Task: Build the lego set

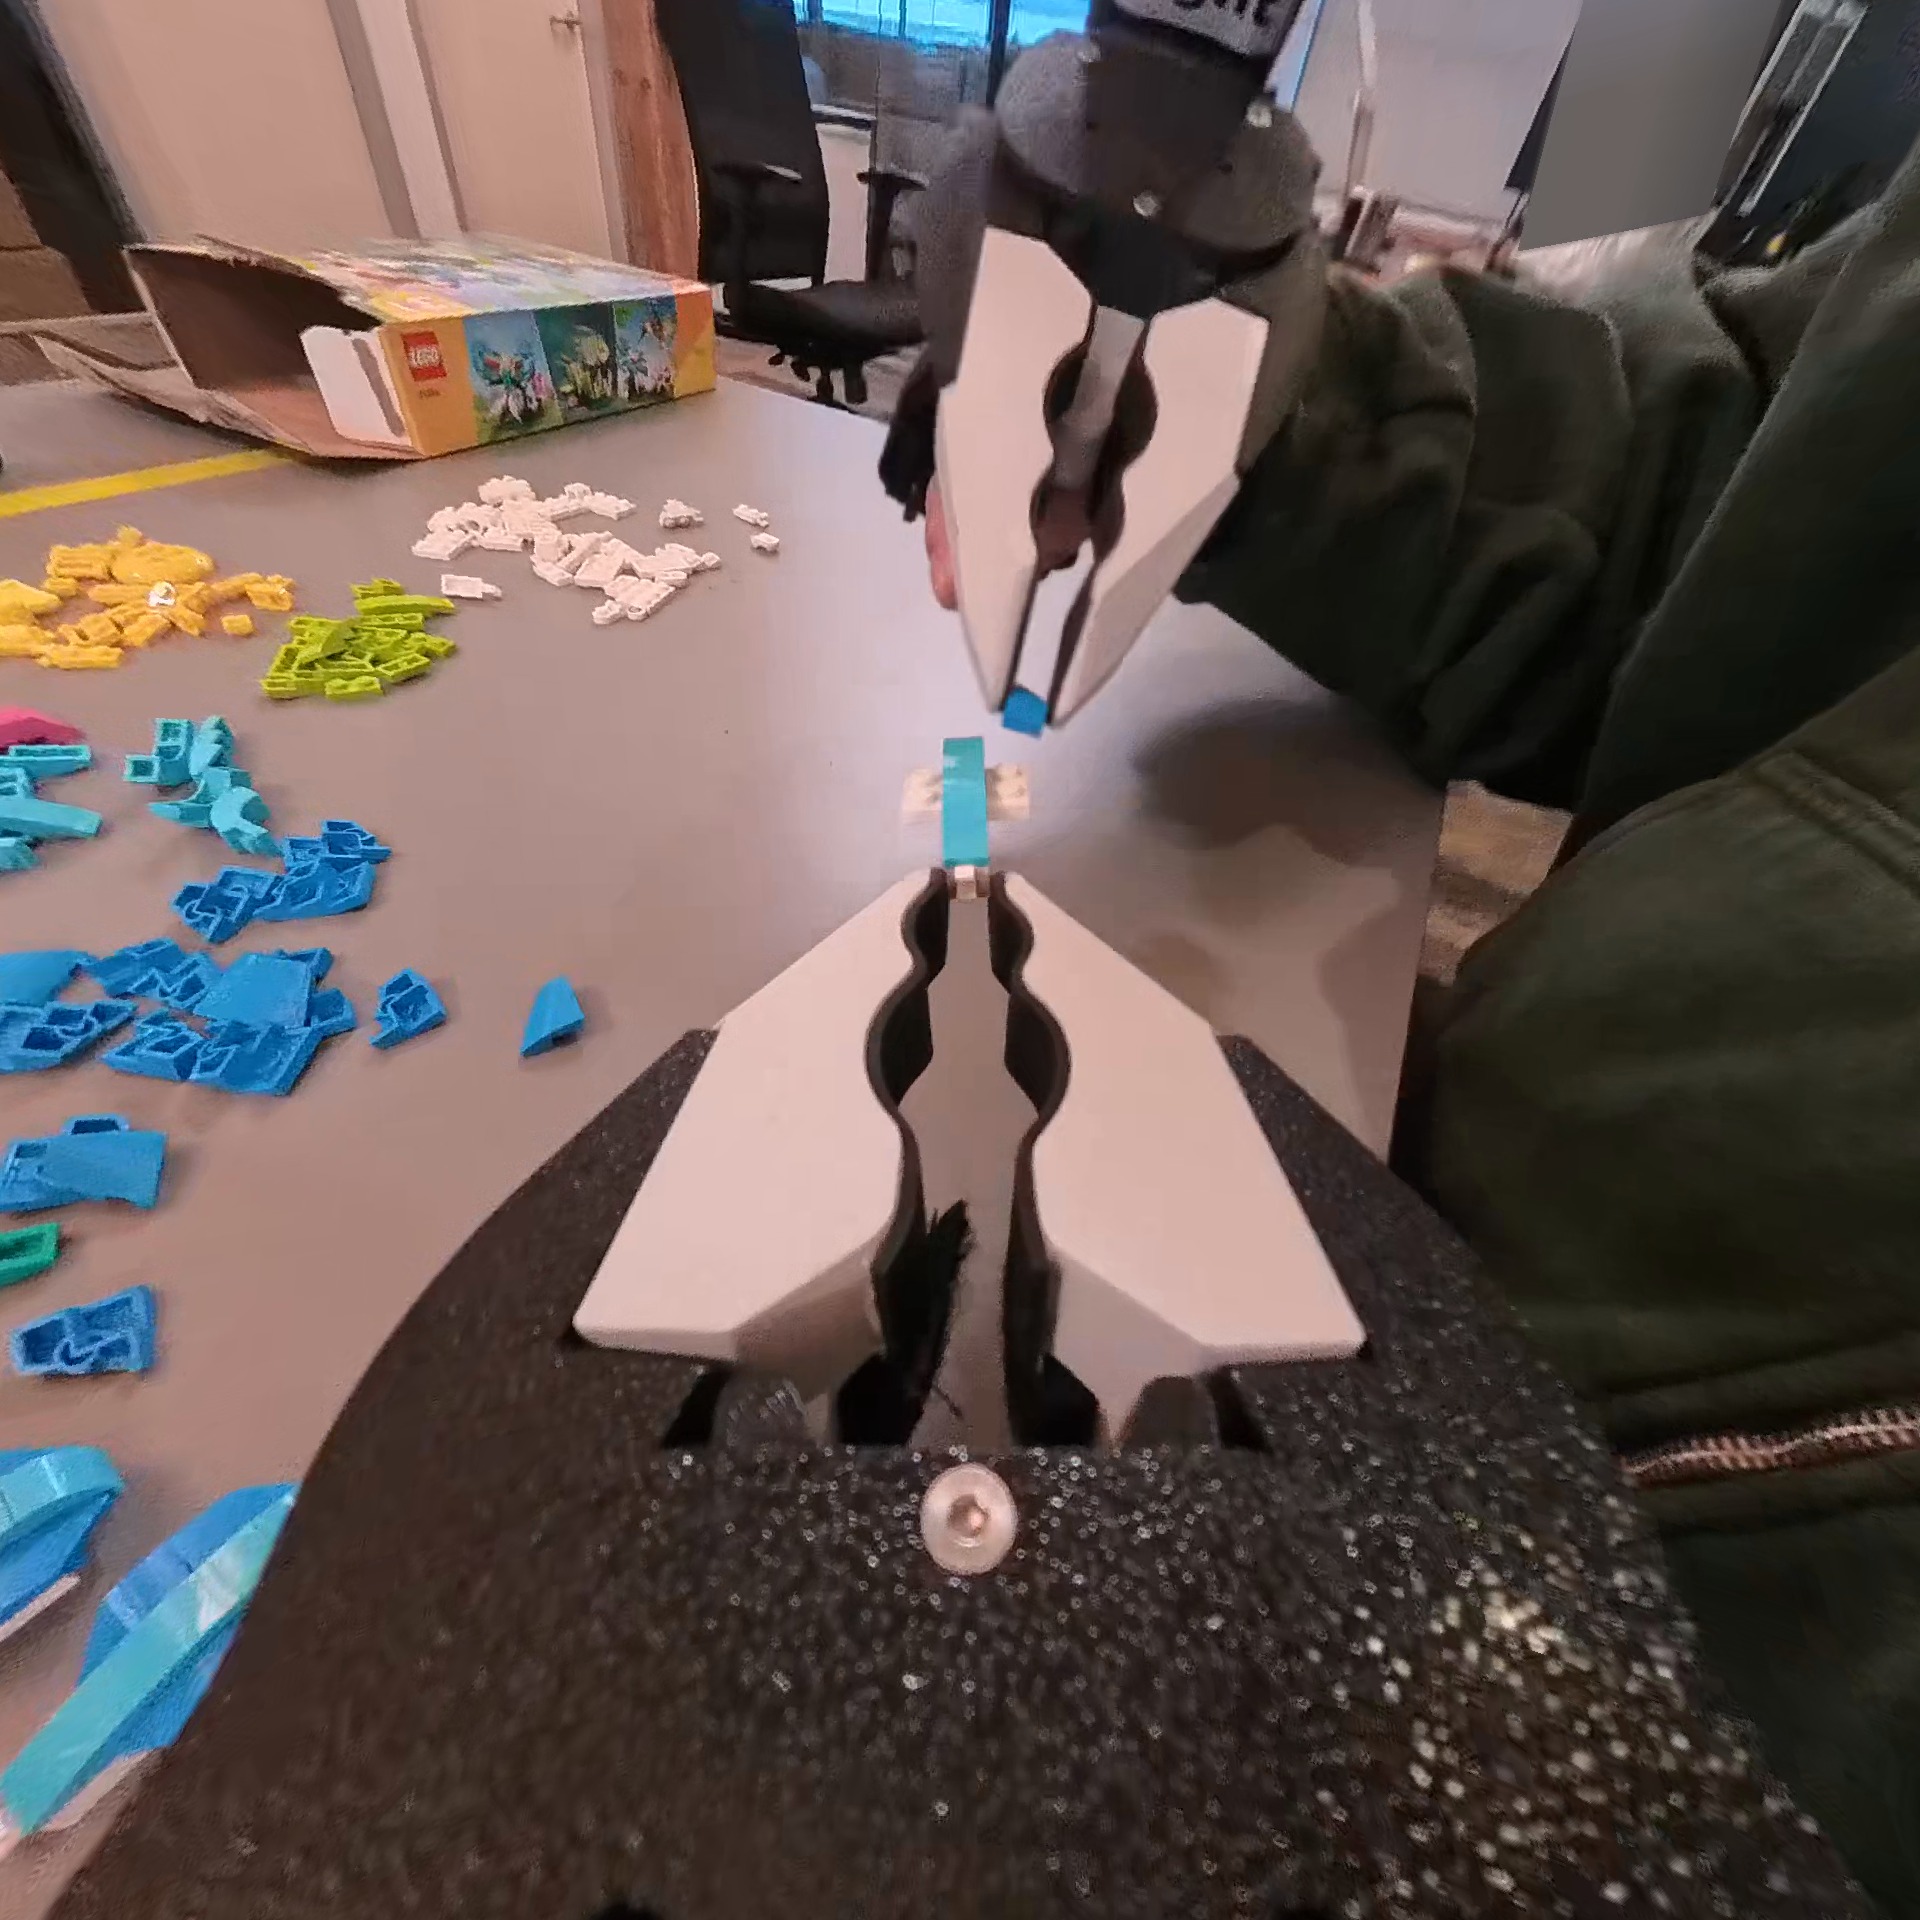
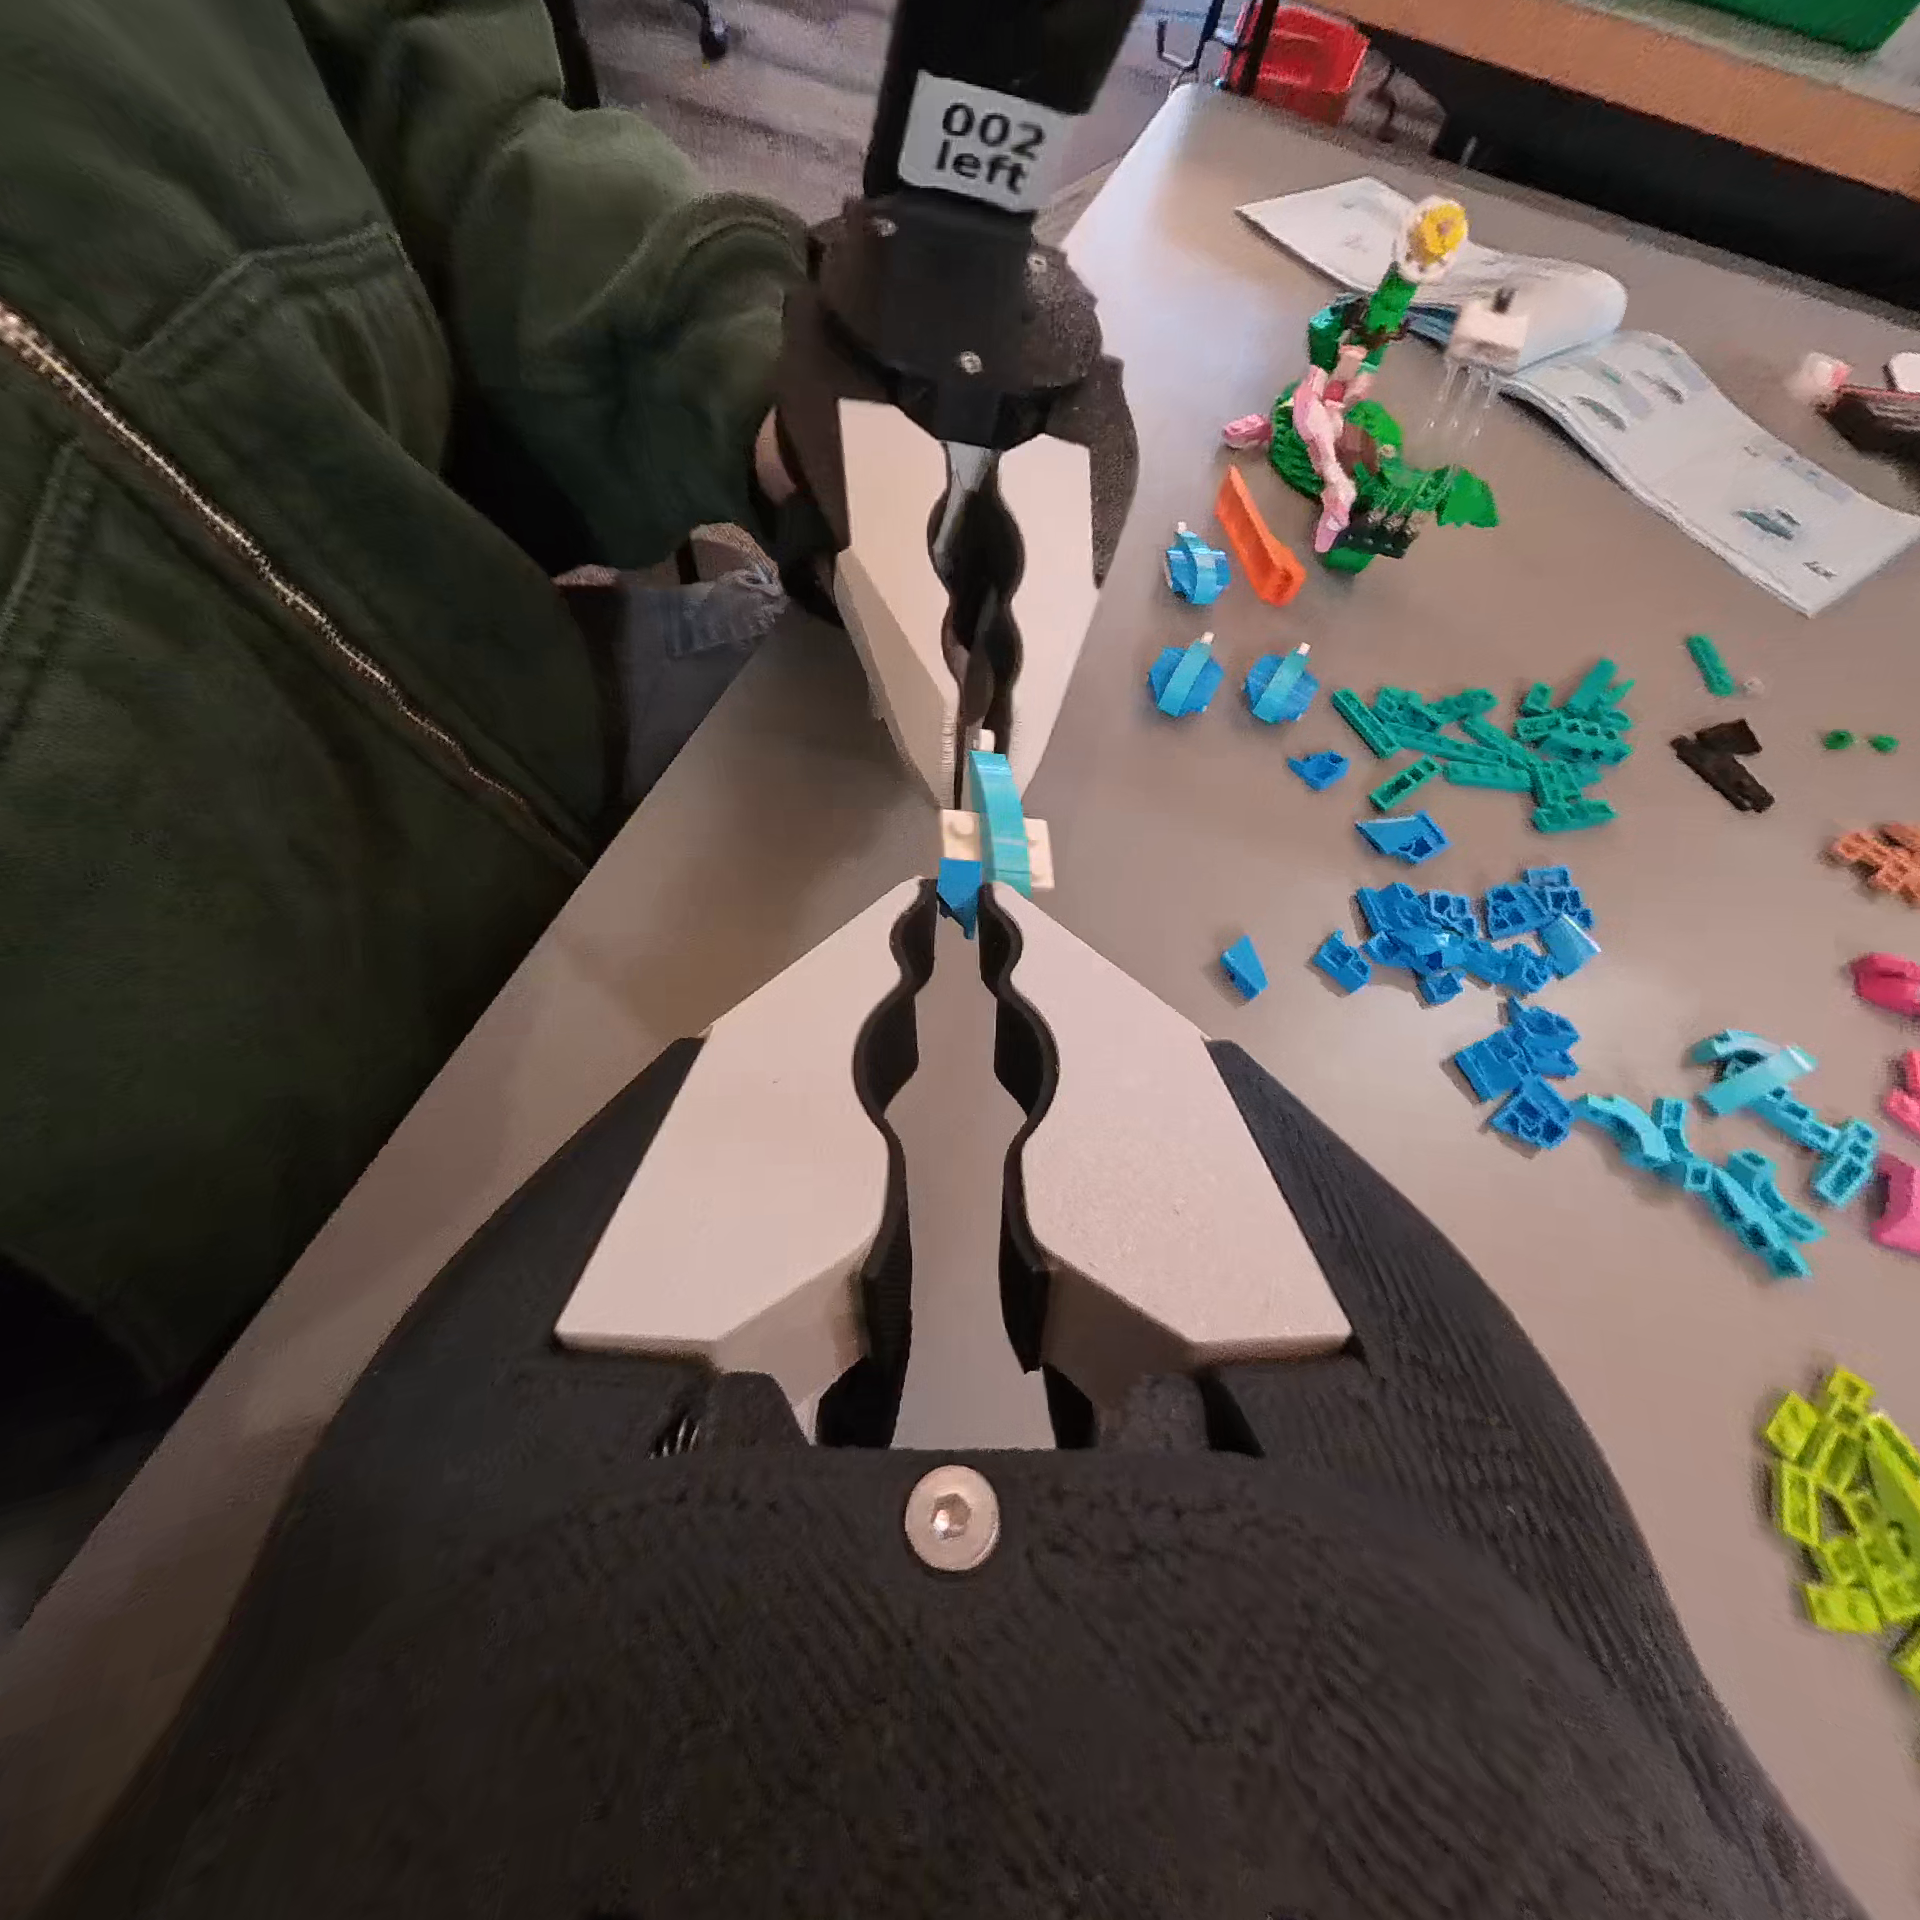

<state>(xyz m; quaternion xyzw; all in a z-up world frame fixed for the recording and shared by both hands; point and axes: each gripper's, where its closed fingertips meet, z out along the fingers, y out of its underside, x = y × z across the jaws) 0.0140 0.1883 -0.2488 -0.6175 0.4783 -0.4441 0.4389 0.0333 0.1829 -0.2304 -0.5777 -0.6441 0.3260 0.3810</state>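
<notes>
Your left gripper (image 1: 969, 881) pinches the small teal-and-white assembly (image 1: 964, 802) by its near end, just above the grey counter (image 1: 665, 790). Your right gripper (image 2: 957, 902) has its jaws narrowed on a small blue brick (image 2: 957, 888) — held just beside that assembly's far end.

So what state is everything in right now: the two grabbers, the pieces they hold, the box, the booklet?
Left gripper: shut on the small assembly.
Small assembly: teal curved piece on a white plate, held above the table.
Right gripper: shut on the blue slope brick.
Blue slope brick: held, not yet attached.
Lego box: torn open, lying flat.
Instruction booklet: open.
Flower model: built, upright.
Loose bricks: sorted into colour piles.
</notes>
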